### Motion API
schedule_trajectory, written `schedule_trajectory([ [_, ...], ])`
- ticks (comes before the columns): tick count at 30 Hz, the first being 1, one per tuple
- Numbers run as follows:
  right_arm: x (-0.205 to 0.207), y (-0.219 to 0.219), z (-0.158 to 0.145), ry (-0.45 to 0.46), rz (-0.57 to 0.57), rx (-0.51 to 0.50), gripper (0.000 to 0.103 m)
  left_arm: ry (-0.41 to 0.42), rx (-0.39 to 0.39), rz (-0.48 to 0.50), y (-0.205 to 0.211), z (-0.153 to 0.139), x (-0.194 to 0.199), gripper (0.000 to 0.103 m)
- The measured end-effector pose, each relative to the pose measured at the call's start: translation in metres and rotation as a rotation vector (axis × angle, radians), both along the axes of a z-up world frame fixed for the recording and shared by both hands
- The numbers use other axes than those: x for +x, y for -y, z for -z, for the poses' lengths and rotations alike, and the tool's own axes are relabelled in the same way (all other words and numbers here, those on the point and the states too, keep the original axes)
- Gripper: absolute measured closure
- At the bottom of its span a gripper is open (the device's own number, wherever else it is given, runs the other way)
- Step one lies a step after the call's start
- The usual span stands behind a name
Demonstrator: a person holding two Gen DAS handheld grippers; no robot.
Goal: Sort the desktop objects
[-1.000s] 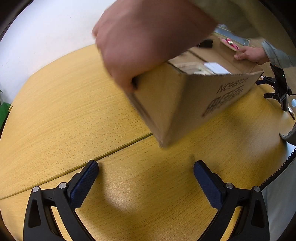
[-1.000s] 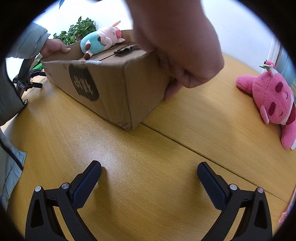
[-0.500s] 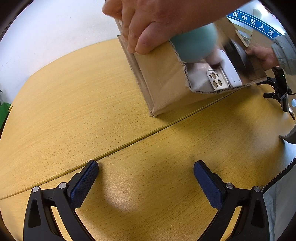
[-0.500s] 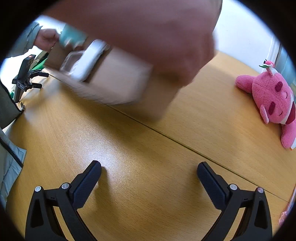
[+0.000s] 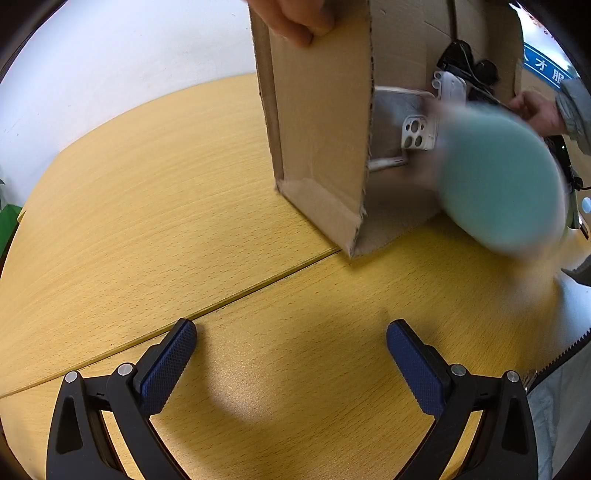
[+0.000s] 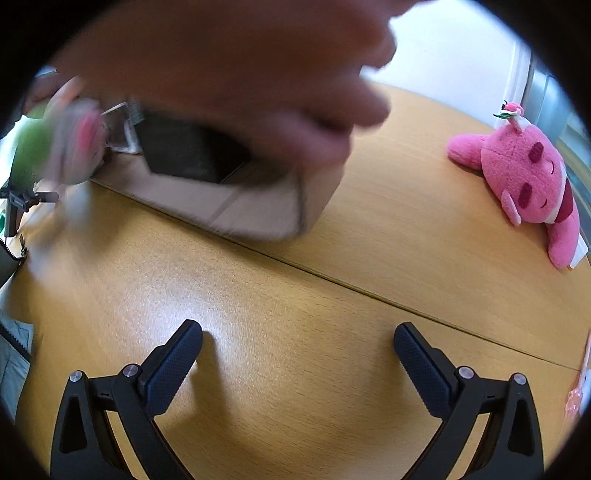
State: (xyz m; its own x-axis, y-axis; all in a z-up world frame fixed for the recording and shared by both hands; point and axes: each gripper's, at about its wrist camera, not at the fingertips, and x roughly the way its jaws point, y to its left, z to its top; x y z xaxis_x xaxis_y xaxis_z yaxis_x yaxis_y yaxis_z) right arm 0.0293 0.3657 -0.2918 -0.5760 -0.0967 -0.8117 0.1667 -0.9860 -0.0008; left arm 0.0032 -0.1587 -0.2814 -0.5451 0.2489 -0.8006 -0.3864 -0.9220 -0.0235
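Left gripper (image 5: 291, 350), right gripper (image 6: 297, 354): both agape, empty | step: cardboard box (image 5: 321, 147) ahead being tipped out | next: await settled objects.

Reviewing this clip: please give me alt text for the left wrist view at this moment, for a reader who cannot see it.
A hand tips a cardboard box on its edge on a wooden table, and a blurred teal plush tumbles out beside white phone cases and a black cable. The left tool sits open and empty in the foreground.
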Motion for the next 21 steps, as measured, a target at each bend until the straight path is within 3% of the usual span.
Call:
schedule_trajectory([
  [18,0.007,-0.007,-0.006,0.001,0.029,0.002,0.000,0.000,0.000,-0.004,0.001,-0.005,0.003,0.000],
  [21,0.002,0.012,-0.001,0.004,0.028,0.006,0.000,0.000,0.000,-0.004,0.003,-0.006,0.005,0.000],
])
